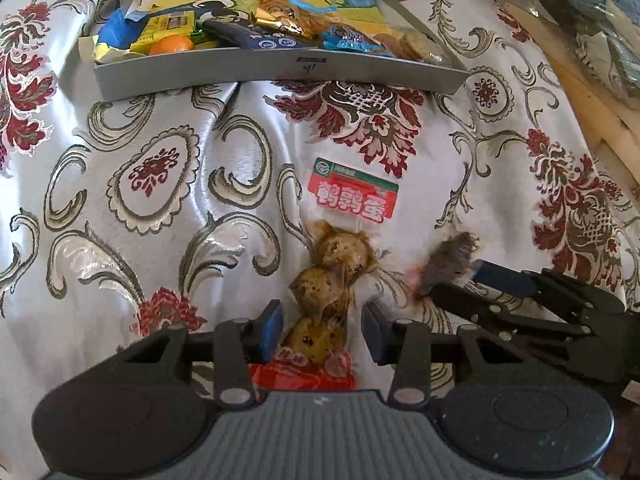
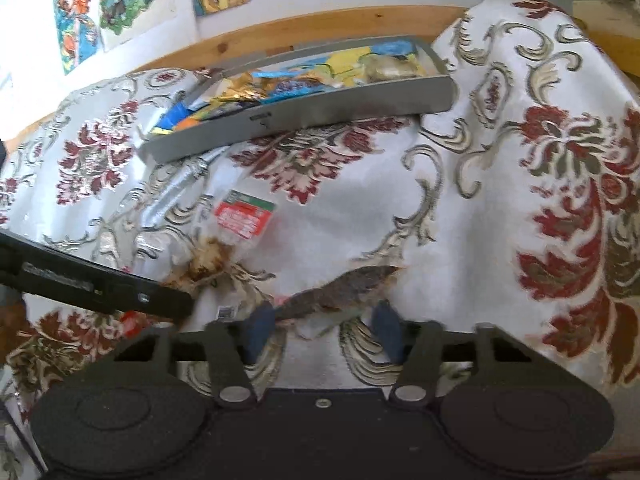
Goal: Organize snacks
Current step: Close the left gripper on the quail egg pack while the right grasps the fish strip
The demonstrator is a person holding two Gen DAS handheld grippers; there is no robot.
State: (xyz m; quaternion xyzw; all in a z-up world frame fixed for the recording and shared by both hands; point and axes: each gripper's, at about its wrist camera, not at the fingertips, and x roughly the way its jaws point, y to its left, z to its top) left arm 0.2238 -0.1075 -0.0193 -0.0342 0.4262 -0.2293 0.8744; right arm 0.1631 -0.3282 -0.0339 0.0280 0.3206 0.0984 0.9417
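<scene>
- I'm working over a silvery brocade cloth (image 1: 168, 216) with red flowers and grey scrolls; it is draped and creased over a wooden surface, so nothing lies quite flat. Cartoon pictures hang on the wall behind.
- At the far side the grey tray (image 1: 280, 76) sits on the cloth, its front wall towards me. It already holds a small orange (image 1: 172, 45), a yellow packet, a dark blue packet, a gold wrapper and biscuits. I judge it to be where the loose snacks belong.
- My left gripper (image 1: 322, 326) is low over the cloth, jaws apart, with the blue pads either side of the quail egg pack (image 1: 334, 268). The clear vacuum pack lies lengthways, away from me: red end under the gripper, brown eggs in a row, red and green label pointing at the tray. I straddle the narrow egg section because that looks the firmest place to pinch.
- Just right of it lies a small dark snack packet (image 2: 344, 286), too blurred to name, apart from the egg pack.
- My right gripper (image 2: 322, 332) comes at that packet from the near side, fingers spread around its near edge and not closed. Whether the pads touch it I cannot tell.
- Both packs sit well short of the tray.
</scene>
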